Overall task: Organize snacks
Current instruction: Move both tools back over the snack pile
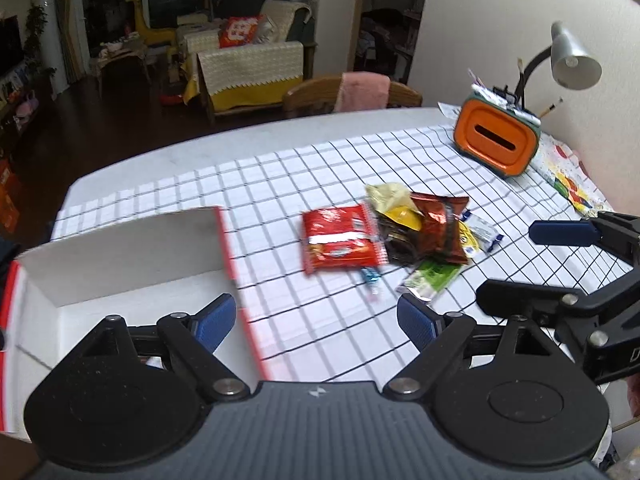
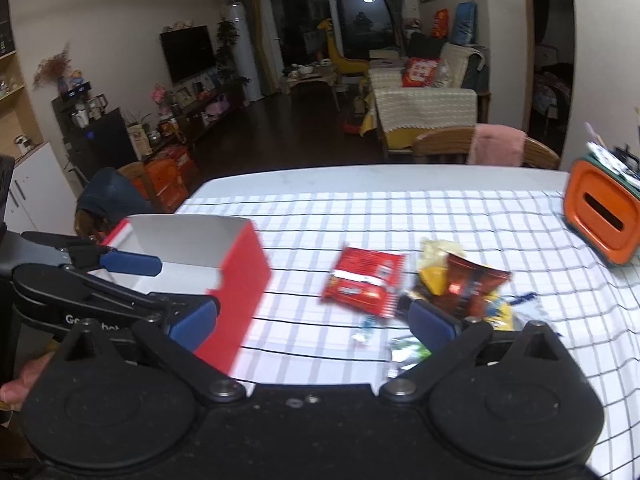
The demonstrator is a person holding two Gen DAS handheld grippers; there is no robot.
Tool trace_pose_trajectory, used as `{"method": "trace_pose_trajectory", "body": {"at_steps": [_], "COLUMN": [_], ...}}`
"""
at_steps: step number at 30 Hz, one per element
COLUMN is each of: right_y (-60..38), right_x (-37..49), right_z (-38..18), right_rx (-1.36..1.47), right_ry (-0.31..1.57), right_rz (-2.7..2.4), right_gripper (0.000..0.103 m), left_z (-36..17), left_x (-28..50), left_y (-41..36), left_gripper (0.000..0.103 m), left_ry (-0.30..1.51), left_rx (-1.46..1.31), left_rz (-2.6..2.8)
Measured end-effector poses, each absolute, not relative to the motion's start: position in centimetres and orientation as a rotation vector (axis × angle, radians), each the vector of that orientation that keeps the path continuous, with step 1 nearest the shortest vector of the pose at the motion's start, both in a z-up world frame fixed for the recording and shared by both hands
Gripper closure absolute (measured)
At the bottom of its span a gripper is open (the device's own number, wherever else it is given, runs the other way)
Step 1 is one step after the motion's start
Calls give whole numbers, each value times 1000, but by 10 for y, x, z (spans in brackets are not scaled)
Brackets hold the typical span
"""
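Note:
A heap of snack packets lies on the checked tablecloth: a red packet [image 1: 340,240] [image 2: 366,282], a brown-red bag [image 1: 440,228] [image 2: 472,284], a yellow packet [image 1: 404,216], a green packet [image 1: 432,278] and a small blue candy [image 1: 370,276]. An open red and white box [image 1: 120,256] [image 2: 224,264] stands to their left. My left gripper [image 1: 316,320] is open and empty, over the box's right edge. My right gripper [image 2: 312,318] is open and empty, just short of the heap; it also shows in the left wrist view [image 1: 560,236].
An orange tissue holder [image 1: 496,140] [image 2: 600,220] and a desk lamp [image 1: 568,60] stand at the table's far right by the wall. A wooden chair with a pink cloth [image 1: 360,90] is behind the table. Coloured paper [image 1: 568,180] lies at the right edge.

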State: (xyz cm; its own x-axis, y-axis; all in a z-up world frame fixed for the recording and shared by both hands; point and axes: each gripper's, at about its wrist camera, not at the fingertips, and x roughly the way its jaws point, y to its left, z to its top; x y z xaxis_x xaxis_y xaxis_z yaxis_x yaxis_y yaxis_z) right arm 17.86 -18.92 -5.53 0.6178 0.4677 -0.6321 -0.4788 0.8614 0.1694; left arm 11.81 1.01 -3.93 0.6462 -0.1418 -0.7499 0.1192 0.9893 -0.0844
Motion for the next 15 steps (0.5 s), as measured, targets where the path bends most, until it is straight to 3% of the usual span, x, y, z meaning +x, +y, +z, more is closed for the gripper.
{"method": "trace_pose_trajectory", "body": {"at_steps": [15], "right_y": [-299], "right_x": [237], "right_z": [-104], "right_rx": [-38], "right_ry": [792], "right_rz": [427], "right_gripper": [1], "left_z": [-87], "left_x": [187], "left_y": [-68], "left_gripper": [15], "left_ry": [963], "left_rx": [-11], "left_rz": [-122]}}
